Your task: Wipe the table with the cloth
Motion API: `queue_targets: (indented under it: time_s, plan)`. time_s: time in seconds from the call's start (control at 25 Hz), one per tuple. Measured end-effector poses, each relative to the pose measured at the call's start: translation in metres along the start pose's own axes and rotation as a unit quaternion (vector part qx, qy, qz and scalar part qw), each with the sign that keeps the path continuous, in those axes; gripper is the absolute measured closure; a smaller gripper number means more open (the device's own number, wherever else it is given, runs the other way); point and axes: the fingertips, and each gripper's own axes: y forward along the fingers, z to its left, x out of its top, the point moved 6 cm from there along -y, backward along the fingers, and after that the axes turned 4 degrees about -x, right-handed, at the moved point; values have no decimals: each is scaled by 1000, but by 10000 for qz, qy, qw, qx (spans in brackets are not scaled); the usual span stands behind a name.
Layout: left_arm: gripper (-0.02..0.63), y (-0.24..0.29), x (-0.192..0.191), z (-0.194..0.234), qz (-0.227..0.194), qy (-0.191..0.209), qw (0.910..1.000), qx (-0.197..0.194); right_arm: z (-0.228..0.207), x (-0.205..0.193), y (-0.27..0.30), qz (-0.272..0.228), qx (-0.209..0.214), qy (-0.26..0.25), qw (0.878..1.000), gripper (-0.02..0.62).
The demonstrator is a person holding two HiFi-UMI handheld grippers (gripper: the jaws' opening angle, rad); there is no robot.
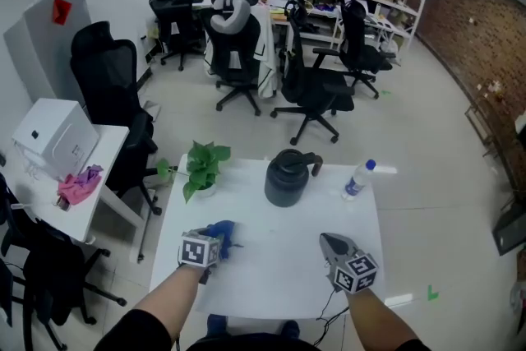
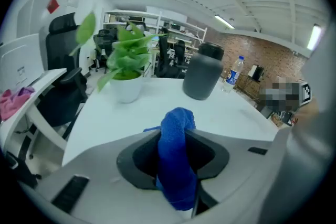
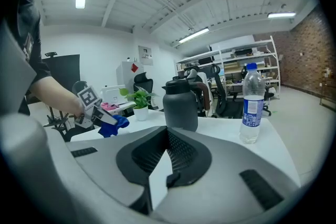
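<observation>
A blue cloth [image 1: 223,229] is bunched at the left front of the white table [image 1: 271,279]. My left gripper [image 1: 217,241] is shut on it. In the left gripper view the cloth [image 2: 176,155] stands as a thick fold pinched between the jaws of the left gripper [image 2: 176,168]. My right gripper [image 1: 331,242] hovers over the table's right front with its jaws together and nothing in them. Seen from the right gripper [image 3: 168,136], the cloth [image 3: 113,125] hangs from the left gripper at the far left.
A potted plant [image 1: 202,165], a dark jug [image 1: 288,177] and a water bottle [image 1: 357,180] stand along the table's far edge. A side desk [image 1: 99,218] with a white box and a pink rag is to the left. Office chairs stand beyond.
</observation>
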Motion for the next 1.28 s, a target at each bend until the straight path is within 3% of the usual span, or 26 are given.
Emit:
queue_targets:
  time_s: [0.24, 0.76, 0.88, 1.12, 1.28]
  plan:
    - [491, 74, 25, -61, 458, 719, 9963, -129, -9, -1, -10, -7, -56, 20, 10000, 603]
    - [492, 141, 13, -125, 1073, 1250, 9863, -11, -31, -15, -33, 96, -204, 129, 9997, 603]
    - [494, 148, 14, -136, 1080, 1183, 9871, -78, -33, -17, -35, 106, -225, 170, 9995, 603]
    - [495, 164, 10, -198, 1163, 909, 9856, -826, -35, -19, -36, 143, -224, 152, 9995, 603]
    - [497, 156, 23, -187, 1015, 897, 9887, -638, -35, -16, -37, 151, -257, 138, 9995, 603]
